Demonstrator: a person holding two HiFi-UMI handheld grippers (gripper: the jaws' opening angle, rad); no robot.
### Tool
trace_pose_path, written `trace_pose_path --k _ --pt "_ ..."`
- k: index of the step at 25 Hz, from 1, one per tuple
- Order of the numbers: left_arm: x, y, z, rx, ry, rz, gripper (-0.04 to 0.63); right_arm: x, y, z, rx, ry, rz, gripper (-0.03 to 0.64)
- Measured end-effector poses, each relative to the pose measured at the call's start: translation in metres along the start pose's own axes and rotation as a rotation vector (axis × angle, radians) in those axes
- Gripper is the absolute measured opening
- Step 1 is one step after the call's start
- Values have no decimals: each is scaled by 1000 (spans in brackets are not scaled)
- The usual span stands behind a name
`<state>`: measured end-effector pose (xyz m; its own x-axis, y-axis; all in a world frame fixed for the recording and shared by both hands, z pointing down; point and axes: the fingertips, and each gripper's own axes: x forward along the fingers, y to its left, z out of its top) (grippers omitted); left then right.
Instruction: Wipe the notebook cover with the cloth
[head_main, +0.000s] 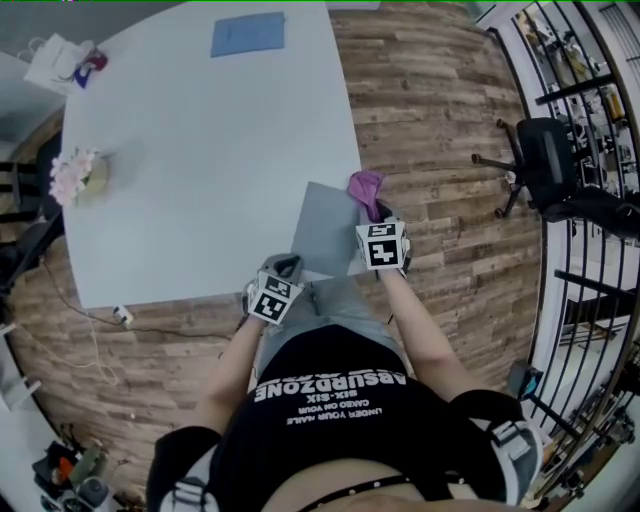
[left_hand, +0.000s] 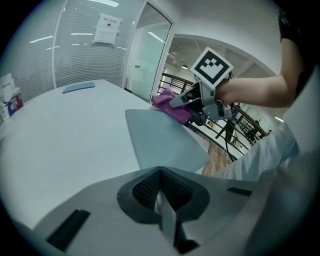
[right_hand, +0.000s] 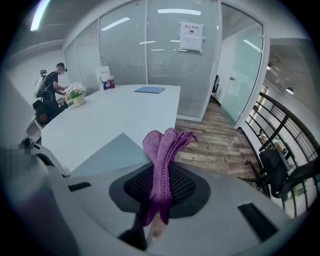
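A grey notebook (head_main: 328, 228) lies flat at the near right corner of the white table (head_main: 200, 150). My right gripper (head_main: 378, 212) is shut on a purple knitted cloth (head_main: 366, 187) and holds it over the notebook's far right edge. In the right gripper view the cloth (right_hand: 164, 150) stands up from between the jaws of that gripper (right_hand: 162, 186), with the notebook (right_hand: 111, 152) below on the left. My left gripper (head_main: 284, 268) sits at the notebook's near left corner. Seen from the left gripper view, that gripper (left_hand: 161, 189) is shut with nothing visible in it, and the notebook (left_hand: 162, 140) lies just ahead.
A blue folder (head_main: 247, 34) lies at the table's far end. A flower pot (head_main: 76, 176) and a white bag (head_main: 58, 62) sit on the left side. A black office chair (head_main: 545, 158) and a metal railing (head_main: 590, 250) stand on the wood floor at the right. A person (right_hand: 52, 82) stands far off.
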<state>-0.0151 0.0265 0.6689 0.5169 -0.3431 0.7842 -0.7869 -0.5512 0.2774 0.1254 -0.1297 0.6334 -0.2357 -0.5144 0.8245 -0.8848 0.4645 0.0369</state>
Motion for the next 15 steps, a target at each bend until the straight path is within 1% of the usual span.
trace_pose_path --k 2,5,9,15 --pt "0 -1 0 -1 -5 1 15 4 4 -2 -2 19 8 80" --pt "0 0 -1 -12 -12 -1 15 13 6 -3 -14 35 -13 80" --pt "0 1 -1 -20 -11 3 15 19 12 1 -18 48 -15 80" --pt "2 0 -2 -14 -12 17 15 19 19 3 -28 31 -16 80"
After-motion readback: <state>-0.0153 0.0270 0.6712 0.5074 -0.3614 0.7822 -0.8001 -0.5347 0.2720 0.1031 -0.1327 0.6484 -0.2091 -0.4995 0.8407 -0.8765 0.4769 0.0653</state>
